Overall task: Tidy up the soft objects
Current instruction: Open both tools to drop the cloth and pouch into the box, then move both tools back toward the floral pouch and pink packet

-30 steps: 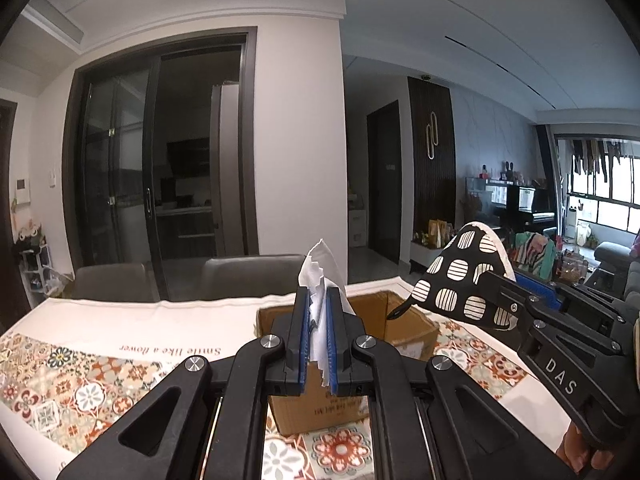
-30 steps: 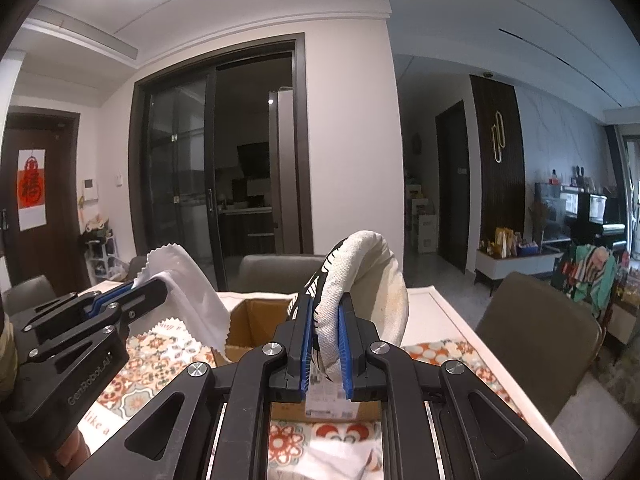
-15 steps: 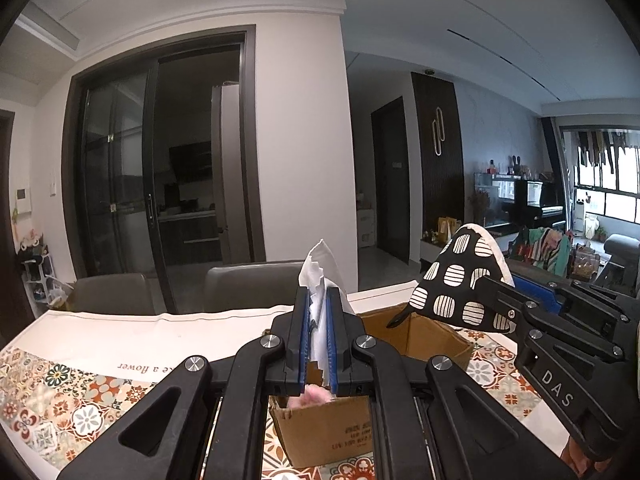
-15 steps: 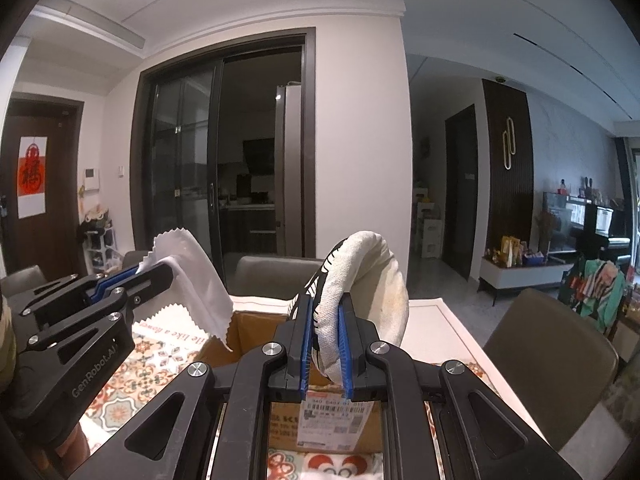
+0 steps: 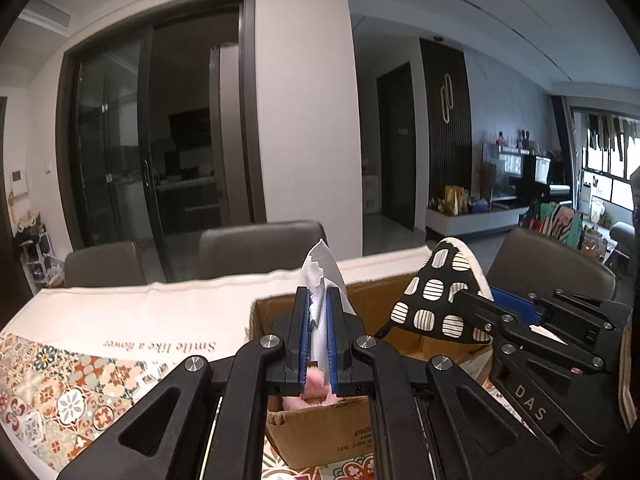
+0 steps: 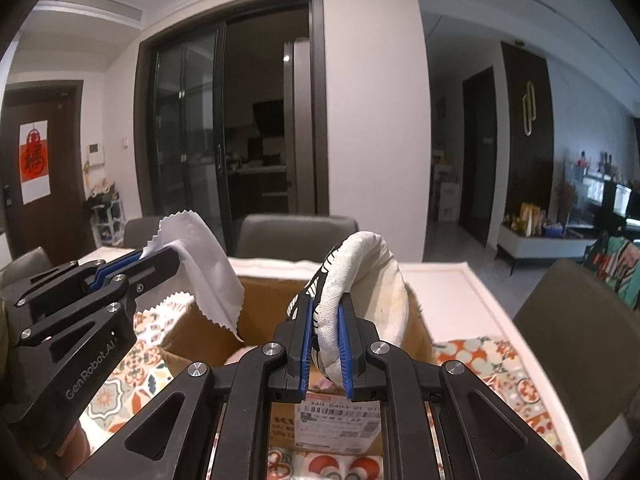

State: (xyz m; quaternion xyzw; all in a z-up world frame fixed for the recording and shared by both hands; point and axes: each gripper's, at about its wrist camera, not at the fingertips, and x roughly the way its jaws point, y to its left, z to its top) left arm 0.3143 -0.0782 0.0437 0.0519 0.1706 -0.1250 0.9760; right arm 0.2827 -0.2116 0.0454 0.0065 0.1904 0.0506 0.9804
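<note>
My left gripper (image 5: 318, 316) is shut on a white cloth (image 5: 322, 276) with zigzag edges, held over the open cardboard box (image 5: 316, 436). The cloth also shows in the right wrist view (image 6: 208, 264), hanging over the box (image 6: 208, 332). My right gripper (image 6: 323, 320) is shut on a black-and-white spotted oven mitt (image 6: 368, 276), above the box's right side. The mitt shows in the left wrist view (image 5: 444, 300). Something pink (image 5: 316, 380) lies inside the box.
The box stands on a table with a patterned tile cloth (image 5: 60, 392) and a white runner (image 5: 140, 320). Grey chairs (image 5: 260, 252) stand behind the table, and another chair (image 6: 576, 328) at its right.
Both grippers have moved forward and lower over the box with their loads. The box now sits closer and the pink thing inside has come into view.
</note>
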